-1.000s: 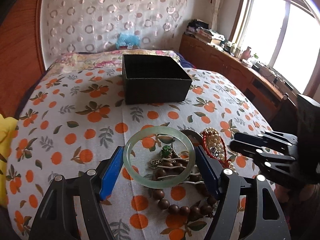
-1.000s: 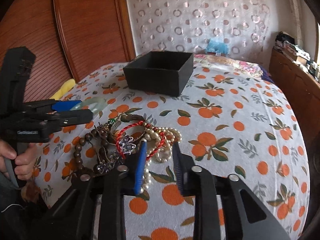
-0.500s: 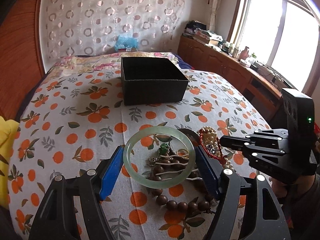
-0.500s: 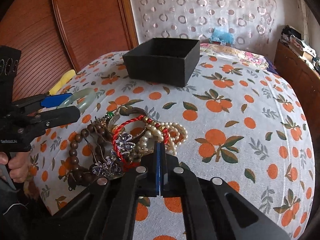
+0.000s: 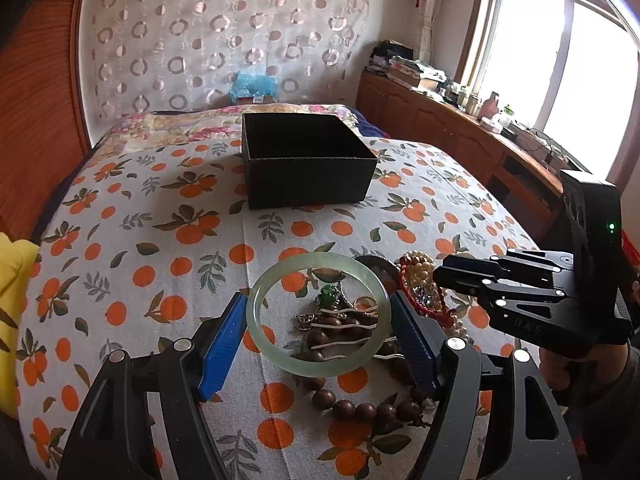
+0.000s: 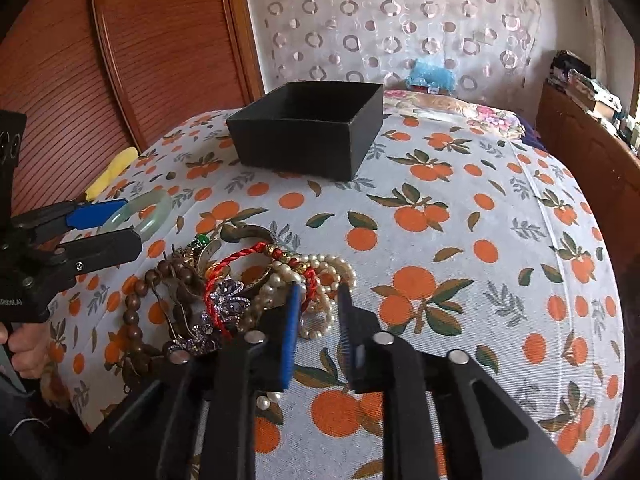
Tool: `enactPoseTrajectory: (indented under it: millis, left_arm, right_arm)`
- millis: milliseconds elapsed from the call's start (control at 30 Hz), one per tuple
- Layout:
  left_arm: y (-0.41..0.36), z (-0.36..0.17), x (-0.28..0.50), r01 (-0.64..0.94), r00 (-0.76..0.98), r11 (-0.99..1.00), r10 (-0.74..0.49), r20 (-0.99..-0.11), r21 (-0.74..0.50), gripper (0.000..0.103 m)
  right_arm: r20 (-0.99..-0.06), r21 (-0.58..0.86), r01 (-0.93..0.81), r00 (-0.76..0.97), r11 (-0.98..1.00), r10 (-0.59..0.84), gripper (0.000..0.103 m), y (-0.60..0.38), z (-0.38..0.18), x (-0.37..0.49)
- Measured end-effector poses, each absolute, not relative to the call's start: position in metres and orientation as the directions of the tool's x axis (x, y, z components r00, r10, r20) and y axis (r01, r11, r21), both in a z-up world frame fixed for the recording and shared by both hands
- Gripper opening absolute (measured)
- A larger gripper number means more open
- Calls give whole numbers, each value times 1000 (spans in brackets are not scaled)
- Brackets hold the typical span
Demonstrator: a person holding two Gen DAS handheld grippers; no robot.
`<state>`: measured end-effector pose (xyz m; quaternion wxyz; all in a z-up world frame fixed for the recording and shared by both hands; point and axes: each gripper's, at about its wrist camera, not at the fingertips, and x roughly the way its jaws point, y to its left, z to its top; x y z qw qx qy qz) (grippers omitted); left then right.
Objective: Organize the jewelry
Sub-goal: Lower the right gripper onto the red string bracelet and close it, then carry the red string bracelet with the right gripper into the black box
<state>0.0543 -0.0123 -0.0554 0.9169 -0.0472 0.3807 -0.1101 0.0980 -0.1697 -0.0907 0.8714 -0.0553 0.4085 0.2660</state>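
My left gripper [image 5: 319, 316] is shut on a pale green jade bangle [image 5: 256, 312] and holds it above a heap of jewelry [image 5: 340, 320]; the bangle also shows in the right wrist view [image 6: 154, 210]. The heap holds brown wooden beads [image 6: 134, 312], a red cord bracelet [image 6: 240, 258], a pearl string [image 6: 324, 276] and a purple brooch [image 6: 230, 304]. My right gripper [image 6: 318, 300] is open with its fingertips right over the pearls. An open black box [image 5: 308, 160] stands further back on the bed; it also shows in the right wrist view [image 6: 308, 136].
The bed has an orange-print cover [image 6: 460, 240]. A wooden headboard [image 6: 140, 52] rises at the left. A wooden dresser [image 5: 460, 140] with clutter runs under the window on the right. A yellow cloth [image 5: 12, 268] lies at the bed's left edge.
My right gripper closed half a second ago and has opened again over the pearls. My left gripper has lifted slightly with the bangle in it.
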Motion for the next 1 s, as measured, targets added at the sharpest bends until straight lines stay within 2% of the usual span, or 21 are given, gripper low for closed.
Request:
enactPoseTrajectory:
  millis: [133, 167, 200, 233, 700, 1000]
  left_arm:
    - [-12, -56, 54, 165, 686, 972, -236, -688, -168, 69]
    - [-12, -56, 54, 166, 686, 972, -236, -688, -169, 69]
    - [-12, -56, 54, 166, 686, 972, -237, -688, -169, 69]
    - [-12, -56, 54, 166, 686, 972, -236, -688, -169, 69]
    - [-7, -54, 57, 160, 703, 975, -220, -676, -151, 69]
    - [3, -39, 83, 148, 728, 981, -191, -659, -122, 69]
  right_arm:
    - [-755, 147, -513, 494, 846, 431, 22, -168, -97, 101]
    - [-755, 153, -517, 489, 842, 438, 18, -168, -97, 101]
    - [-754, 156, -520, 487, 840, 442, 8, -168, -96, 101]
    - [-751, 151, -520, 493, 841, 440, 3, -168, -95, 99]
    - [-664, 87, -549, 590, 831, 459, 3, -168, -48, 102]
    - [-603, 70, -583, 622, 809, 500, 3, -144, -4, 155]
